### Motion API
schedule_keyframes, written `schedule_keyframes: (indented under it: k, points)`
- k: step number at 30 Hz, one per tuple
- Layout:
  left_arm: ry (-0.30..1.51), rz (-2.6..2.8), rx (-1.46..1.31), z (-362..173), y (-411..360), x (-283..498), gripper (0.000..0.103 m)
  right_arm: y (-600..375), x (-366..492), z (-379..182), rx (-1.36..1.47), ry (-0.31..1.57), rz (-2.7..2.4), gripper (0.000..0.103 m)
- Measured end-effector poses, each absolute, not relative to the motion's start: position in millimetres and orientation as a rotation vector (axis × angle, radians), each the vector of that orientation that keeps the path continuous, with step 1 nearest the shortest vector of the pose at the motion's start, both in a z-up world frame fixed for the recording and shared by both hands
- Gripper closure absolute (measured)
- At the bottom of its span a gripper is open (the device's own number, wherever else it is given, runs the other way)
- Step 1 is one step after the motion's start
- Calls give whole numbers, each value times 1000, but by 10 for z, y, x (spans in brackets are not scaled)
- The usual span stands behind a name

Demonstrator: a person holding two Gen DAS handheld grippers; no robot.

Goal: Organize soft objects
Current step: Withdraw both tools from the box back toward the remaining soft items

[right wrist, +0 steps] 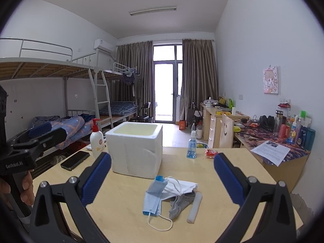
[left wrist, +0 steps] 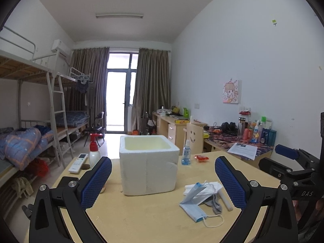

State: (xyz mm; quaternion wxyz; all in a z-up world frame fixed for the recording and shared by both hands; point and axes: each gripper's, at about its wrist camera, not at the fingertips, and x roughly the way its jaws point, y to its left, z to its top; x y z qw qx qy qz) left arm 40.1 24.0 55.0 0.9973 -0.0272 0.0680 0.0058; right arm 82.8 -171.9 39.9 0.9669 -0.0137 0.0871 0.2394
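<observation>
The wooden table point(right wrist: 125, 218) fills the lower half of both views. In the right wrist view its far edge runs across mid-frame behind the foam box, and its right edge slants down toward the lower right, next to a lower desk point(right wrist: 287, 162) piled with bottles and a printed sheet. The widest bare stretch of tabletop lies at lower centre, between the gripper fingers and the box; a second open strip sits right of the box, up to the far edge.

The left gripper point(left wrist: 163, 184) hangs above the table with its blue pads spread wide and nothing between them. The right gripper point(right wrist: 162, 180) is likewise spread wide and empty, and in the left wrist view it shows at the far right edge.

The white foam box point(right wrist: 137, 151) stands open-topped at centre, and what shows of its pale yellowish inside is bare; the floor of it is hidden. The soft things lie in a loose heap just in front of and right of the box: a blue face mask point(right wrist: 152, 198) folded over, a white mask point(right wrist: 182, 187) partly under it, a grey sock point(right wrist: 179, 203) touching both, and a white cylinder point(right wrist: 194, 207) beside the sock.

At the table's left edge lie a black phone point(right wrist: 75, 160) and a lotion pump bottle point(right wrist: 97, 141); a blue spray bottle point(right wrist: 192, 144) and a red packet point(right wrist: 210, 153) stand near the far edge.
</observation>
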Motion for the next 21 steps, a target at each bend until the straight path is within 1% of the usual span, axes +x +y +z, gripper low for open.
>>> schedule_keyframes:
  k: [10,18,21]
  points:
    - [142,18,-80,279,297,418,1,-1755,933,41,-10,233,478,1]
    - [227,3,-73,43,260,551,1,-1779,989,-166,-19,274,462,1]
    - [285,-32,-95,-47,231,612,1,-1787,1029,-214,-16,304,474,1]
